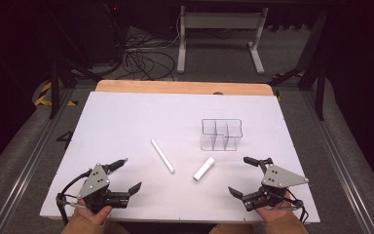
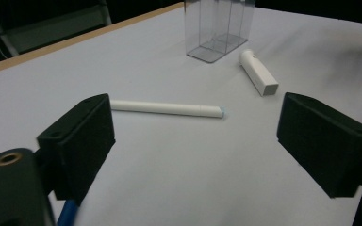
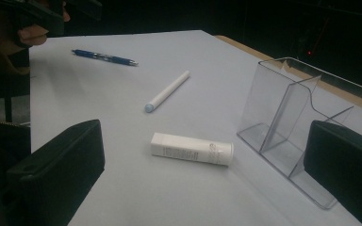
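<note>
Progress: judging by the layout, nothing is stowed yet; the clear plastic organiser with upright dividers stands empty toward the far right of the white bench, so the whole job of filling it looks to be ahead
Left hand-held gripper: jaws spread wide with nothing between them; it sits at the near left edge, aimed at the long pen
Right hand-held gripper: jaws fully apart, holding nothing; it sits at the near right edge, facing the tube and the organiser
Long white pen with a pale blue tip: lying flat mid-bench, slanted, well apart from both grippers; slim, round, matt
Short white tube with faint printed lettering: lying on its side just beside the organiser's near face, not touching it; squared at one end, rounded cap at the other (smooth plastic, likely to roll)
Blue pen: flat on the bench by the left hand-held gripper; glossy barrel, thin
Organiser: rigid, see-through, thin-walled, several open-topped compartments; which one suits which item I cannot tell
Left to do: probably pick up each loose item and stand it in a compartment
</note>
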The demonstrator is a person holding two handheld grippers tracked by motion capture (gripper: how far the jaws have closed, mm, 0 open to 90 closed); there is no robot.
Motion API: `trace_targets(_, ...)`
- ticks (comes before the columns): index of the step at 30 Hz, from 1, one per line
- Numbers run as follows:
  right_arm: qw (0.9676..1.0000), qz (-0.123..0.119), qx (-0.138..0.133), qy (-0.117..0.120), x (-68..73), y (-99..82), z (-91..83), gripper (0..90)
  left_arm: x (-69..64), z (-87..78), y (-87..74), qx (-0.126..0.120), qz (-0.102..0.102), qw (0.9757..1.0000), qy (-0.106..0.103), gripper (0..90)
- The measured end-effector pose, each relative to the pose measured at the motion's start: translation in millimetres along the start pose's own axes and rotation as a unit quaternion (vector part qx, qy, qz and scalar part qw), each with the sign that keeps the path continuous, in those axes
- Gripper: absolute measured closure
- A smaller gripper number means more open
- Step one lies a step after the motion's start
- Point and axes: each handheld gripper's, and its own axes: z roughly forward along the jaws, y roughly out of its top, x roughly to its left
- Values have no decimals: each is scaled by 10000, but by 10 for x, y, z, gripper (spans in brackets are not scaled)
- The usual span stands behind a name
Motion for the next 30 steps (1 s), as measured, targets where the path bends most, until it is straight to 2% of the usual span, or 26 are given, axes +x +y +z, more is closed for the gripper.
trace_targets(5,10000,-1,7,11,-1,-3,-3,0,62,4,11,59,-50,9994,-330,176)
trace_targets(7,10000,-1,-1,14,-3,-2,-5,0,72,11,12,94,-47,9992,-379,179)
trace_targets(12,10000,5,25,38,-5,-6,5,0,68,8,16,93,29,9995,-310,174)
trace_targets(18,10000,11,29,42,-1,-7,6,1,63,6,14,91,19,9997,-235,137)
trace_targets(23,10000,-5,39,53,1,-7,10,1,74,5,14,99,-28,9996,-268,130)
trace_targets(30,10000,1,46,71,2,-10,13,2,63,16,30,156,-21,9995,-292,73)
